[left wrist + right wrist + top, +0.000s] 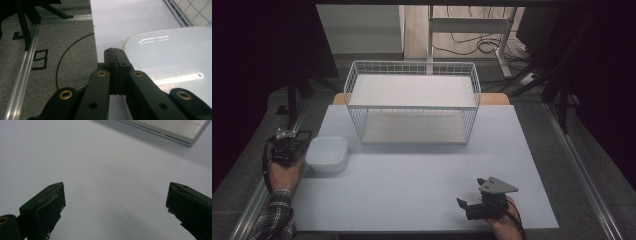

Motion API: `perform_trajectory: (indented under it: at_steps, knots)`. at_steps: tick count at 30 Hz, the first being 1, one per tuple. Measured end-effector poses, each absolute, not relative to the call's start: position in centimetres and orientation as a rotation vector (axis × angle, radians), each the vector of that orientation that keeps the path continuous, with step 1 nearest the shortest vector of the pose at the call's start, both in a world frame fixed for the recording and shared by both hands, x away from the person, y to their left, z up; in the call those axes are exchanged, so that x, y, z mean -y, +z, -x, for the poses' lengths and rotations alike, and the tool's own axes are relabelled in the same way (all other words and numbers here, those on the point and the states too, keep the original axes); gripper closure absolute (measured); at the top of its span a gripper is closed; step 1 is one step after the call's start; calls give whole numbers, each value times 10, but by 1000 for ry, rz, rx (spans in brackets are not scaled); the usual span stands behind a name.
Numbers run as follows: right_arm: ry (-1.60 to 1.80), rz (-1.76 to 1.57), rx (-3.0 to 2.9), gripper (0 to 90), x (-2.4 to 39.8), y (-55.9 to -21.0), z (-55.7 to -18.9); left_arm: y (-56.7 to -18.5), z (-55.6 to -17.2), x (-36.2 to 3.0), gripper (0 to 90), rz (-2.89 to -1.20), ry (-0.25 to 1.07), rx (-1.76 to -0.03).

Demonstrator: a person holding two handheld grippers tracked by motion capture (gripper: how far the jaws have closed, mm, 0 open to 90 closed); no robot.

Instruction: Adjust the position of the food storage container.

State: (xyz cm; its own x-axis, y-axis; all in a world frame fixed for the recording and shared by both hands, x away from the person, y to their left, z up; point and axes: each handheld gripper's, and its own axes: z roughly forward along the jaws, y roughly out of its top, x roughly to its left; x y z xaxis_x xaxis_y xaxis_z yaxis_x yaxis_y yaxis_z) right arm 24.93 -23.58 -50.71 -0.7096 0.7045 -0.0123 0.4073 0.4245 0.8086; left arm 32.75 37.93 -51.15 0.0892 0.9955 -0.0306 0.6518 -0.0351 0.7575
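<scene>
A dim room surrounds a pale table point(412, 190), with grey carpet and cables on the floor beyond it; a white two-tier wire rack point(412, 100) stands at the table's far middle, both shelves bare. A white lidded container point(327, 153), square with rounded corners, sits near the table's left edge, just in front of the rack's left corner. The left gripper point(115, 53) rests just beside the container's left side with its jaws pressed together and nothing between them; whether they touch the container's rim is hard to tell from the left gripper view. The right gripper point(469, 206) lies near the front right of the table, its jaws spread wide over bare tabletop. The container looks like light, stiff plastic with a glossy, probably slippery lid; a grip on the rim or across a side wall seems safer than pressing on the smooth top, and the lid may come loose if lifted by it alone.
</scene>
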Motion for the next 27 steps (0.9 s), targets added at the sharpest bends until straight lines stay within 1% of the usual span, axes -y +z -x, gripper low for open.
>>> perform_trajectory:
  at_steps: [17,26,27]
  knots:
    - [1179,-946,-2339,22,235,-507,-249,-513,-316,-333,900,-1782,664,-1495]
    - [1176,-945,-2339,22,235,-507,-249,-513,-311,-302,900,-1813,625,-1424]
    - [1176,-944,-2339,22,235,-507,-249,-513,-311,-294,900,-1819,619,-1410]
